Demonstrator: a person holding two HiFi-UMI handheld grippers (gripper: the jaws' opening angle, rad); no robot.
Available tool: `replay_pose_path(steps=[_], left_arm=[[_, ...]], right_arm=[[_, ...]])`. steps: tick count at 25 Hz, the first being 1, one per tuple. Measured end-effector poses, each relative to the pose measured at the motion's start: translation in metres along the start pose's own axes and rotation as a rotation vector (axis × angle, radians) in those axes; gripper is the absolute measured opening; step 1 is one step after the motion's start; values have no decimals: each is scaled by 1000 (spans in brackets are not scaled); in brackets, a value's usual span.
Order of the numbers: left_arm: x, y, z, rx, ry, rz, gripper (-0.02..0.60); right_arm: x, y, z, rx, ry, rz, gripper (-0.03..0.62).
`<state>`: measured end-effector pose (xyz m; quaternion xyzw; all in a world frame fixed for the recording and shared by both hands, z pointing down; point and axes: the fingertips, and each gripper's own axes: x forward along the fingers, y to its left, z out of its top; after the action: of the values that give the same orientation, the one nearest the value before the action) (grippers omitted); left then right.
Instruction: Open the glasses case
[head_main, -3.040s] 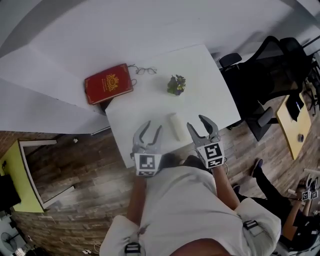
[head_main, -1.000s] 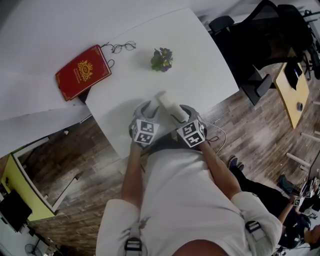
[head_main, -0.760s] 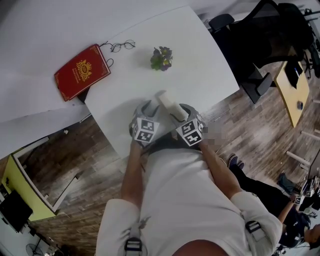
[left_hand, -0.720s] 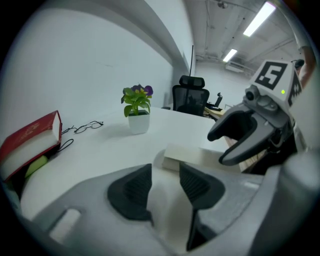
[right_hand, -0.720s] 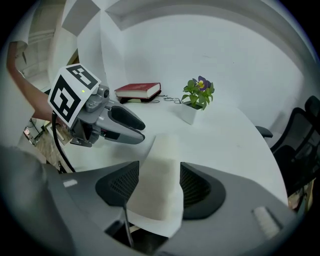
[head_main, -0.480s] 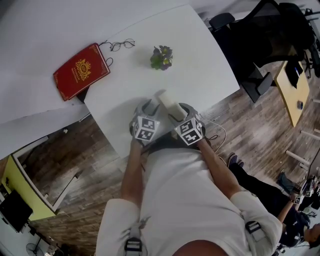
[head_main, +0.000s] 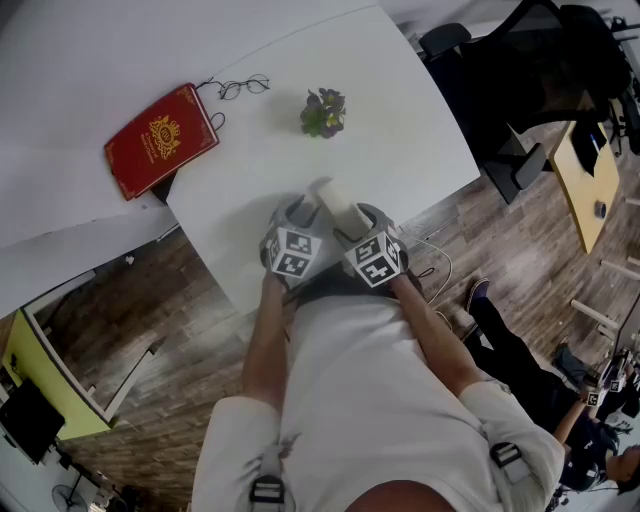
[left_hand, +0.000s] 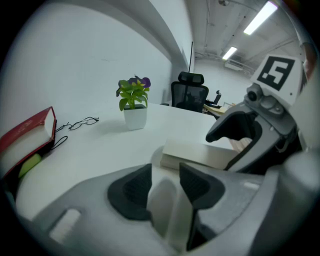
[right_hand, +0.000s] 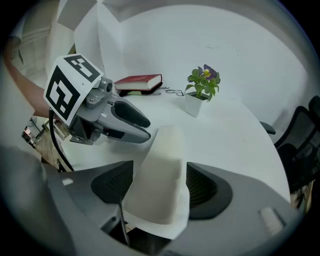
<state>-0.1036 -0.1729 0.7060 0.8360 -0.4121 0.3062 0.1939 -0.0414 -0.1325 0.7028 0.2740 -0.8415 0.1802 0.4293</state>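
right tool (right_hand: 159, 172) | jaws just opening | glasses case (right_hand: 157, 197) between them

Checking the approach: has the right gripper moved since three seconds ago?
Yes: the right gripper came leftward, into line below the plant; its fingers, just opened, straddle the case.

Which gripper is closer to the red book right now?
Left. The left gripper, shut on the glasses case, sits on the side towards the red book. The right gripper, whose jaws have just been opening around the case, is beyond it, farther from the book.
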Motion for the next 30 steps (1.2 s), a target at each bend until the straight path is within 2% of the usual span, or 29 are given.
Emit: replay_pose_path(steps=[19, 30], left_arm=[[9, -4, -6, -9, 11, -2, 172], [11, -7, -6, -13, 14, -6, 172]], right_arm=[[16, 2, -10, -20, 58, -37, 330], [13, 1, -10, 5, 54, -15, 328]])
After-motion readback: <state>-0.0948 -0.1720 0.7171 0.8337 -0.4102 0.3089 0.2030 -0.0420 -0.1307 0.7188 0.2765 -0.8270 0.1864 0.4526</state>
